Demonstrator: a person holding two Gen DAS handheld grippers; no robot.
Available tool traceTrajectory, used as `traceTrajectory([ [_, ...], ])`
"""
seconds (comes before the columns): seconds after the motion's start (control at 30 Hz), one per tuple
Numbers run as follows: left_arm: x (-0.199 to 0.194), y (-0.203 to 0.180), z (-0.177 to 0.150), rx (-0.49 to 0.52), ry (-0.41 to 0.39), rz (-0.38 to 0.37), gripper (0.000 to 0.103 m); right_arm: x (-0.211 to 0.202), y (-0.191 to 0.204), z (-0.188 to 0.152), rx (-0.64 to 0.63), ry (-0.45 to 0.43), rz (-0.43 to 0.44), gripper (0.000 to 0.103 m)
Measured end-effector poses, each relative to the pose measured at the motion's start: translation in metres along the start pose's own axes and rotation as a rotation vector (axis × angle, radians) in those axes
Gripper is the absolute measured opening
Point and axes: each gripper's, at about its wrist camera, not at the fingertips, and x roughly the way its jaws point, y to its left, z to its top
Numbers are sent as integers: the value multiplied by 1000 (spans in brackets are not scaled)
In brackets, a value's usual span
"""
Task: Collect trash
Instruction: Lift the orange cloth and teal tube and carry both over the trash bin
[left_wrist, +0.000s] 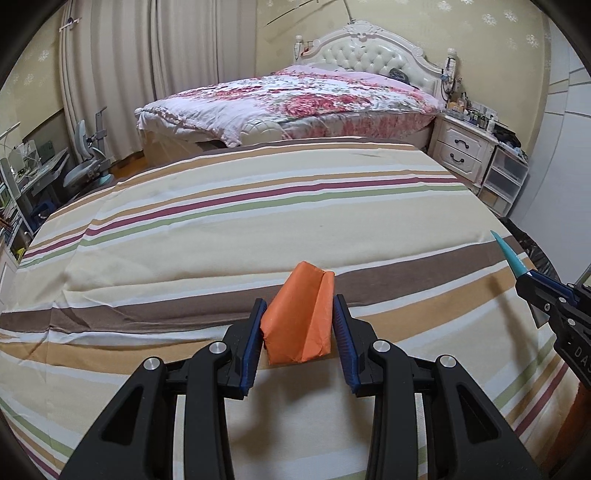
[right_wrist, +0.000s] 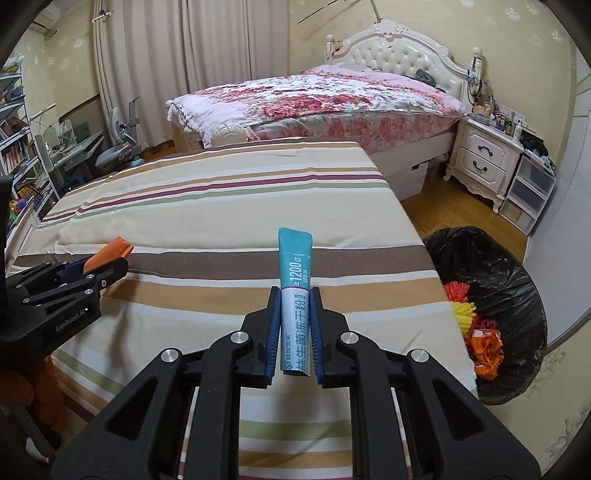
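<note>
Right wrist: black-lined bin (right_wrist: 491, 280) beside striped table (right_wrist: 221, 206).

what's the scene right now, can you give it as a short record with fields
setting: bedroom, striped cloth over a raised flat surface, flowered bed behind
left gripper: shut on orange packet, held above the cloth
right gripper: shut on teal and white sachet, its teal end pointing away from the camera
bin: black-lined trash bin on the floor, right of the cloth in the right wrist view
bin contents: red, yellow and orange scraps
task state: both pieces gripped, neither in the bin yet
</note>
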Motion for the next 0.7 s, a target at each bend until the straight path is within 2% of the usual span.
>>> traceTrajectory([
  [0.7,-1,-141,32,204,-76,-206,37,-42,-133,-20,221,-90,-233,15],
])
